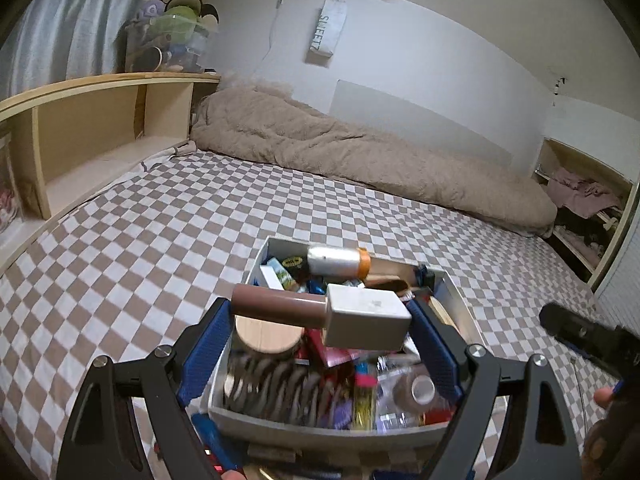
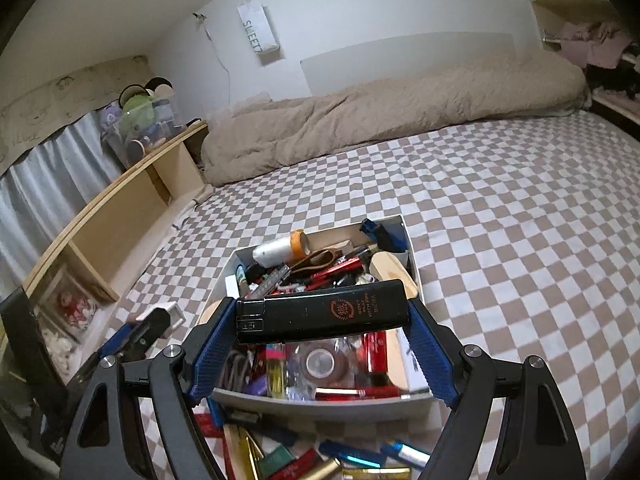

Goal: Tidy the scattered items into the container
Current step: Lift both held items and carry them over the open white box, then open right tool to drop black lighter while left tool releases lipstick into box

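My left gripper [image 1: 320,316] is shut on a brown tube with a square silver cap [image 1: 320,312], held crosswise above the grey box [image 1: 320,426]. My right gripper [image 2: 322,314] is shut on a black lighter [image 2: 324,314], gripped end to end over the same box [image 2: 320,402]. The box sits on the checkered bed cover and is crammed with lighters, tape rolls and a silver cylinder with an orange cap [image 2: 280,250]. Several loose lighters and sticks [image 2: 320,460] lie on the cover in front of the box. The left gripper [image 2: 140,332] shows at the left of the right wrist view.
A rolled beige blanket [image 1: 360,160] lies along the white wall at the back. A wooden shelf unit [image 1: 100,128] stands on the left with a clear bin of toys on top. The right gripper [image 1: 588,336] and a hand show at the right edge.
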`<state>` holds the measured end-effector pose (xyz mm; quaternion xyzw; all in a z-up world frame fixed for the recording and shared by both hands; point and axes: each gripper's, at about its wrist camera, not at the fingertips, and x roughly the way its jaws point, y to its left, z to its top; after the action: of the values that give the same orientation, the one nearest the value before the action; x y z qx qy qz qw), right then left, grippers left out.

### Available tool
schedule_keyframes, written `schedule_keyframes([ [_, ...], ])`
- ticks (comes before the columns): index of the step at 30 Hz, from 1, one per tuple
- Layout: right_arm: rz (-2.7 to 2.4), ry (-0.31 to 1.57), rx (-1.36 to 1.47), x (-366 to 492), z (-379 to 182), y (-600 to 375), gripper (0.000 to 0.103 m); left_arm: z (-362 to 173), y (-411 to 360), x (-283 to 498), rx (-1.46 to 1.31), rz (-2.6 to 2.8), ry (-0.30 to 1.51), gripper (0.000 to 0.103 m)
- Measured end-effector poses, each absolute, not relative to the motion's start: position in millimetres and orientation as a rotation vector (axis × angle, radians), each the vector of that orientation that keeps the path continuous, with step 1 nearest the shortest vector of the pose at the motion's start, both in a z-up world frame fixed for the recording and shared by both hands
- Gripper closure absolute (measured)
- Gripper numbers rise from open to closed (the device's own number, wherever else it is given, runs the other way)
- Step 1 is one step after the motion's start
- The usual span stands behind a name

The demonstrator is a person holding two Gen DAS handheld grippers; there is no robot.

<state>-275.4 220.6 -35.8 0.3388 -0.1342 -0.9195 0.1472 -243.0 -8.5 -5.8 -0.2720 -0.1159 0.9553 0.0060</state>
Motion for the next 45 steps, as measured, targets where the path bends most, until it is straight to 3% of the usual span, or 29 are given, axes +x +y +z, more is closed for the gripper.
schedule_keyframes([
  [12, -2.583, -0.296, 1.196, -309, -101, 205, 0.020, -13, -15, -305, -1.012, 2.938, -0.342, 0.015],
  [21, -2.594, -0.147, 1.257, -302, -119, 194, 0.020, -30, -12, -343, -1.177, 2.923, -0.307, 0.015],
  [31, -2.598, -0.157, 1.250, -299, -119, 198, 0.020, -54, -16, -380, -1.362, 2.962, -0.256, 0.015],
  [33, -2.592, -0.164, 1.229, -298, -116, 199, 0.009, -59, -16, -386, -1.393, 2.965, -0.239, 0.015],
  [36, -2.586, -0.179, 1.201, -296, -113, 199, 0.006, -66, -15, -395, -1.432, 2.957, -0.220, 0.015],
  [41, -2.570, -0.205, 1.193, -295, -112, 202, 0.006, -74, -3, -407, -1.494, 2.943, -0.029, 0.015],
  [45, -2.557, -0.239, 1.200, -297, -114, 205, 0.006, -84, 11, -412, -1.572, 2.878, 0.306, 0.015],
])
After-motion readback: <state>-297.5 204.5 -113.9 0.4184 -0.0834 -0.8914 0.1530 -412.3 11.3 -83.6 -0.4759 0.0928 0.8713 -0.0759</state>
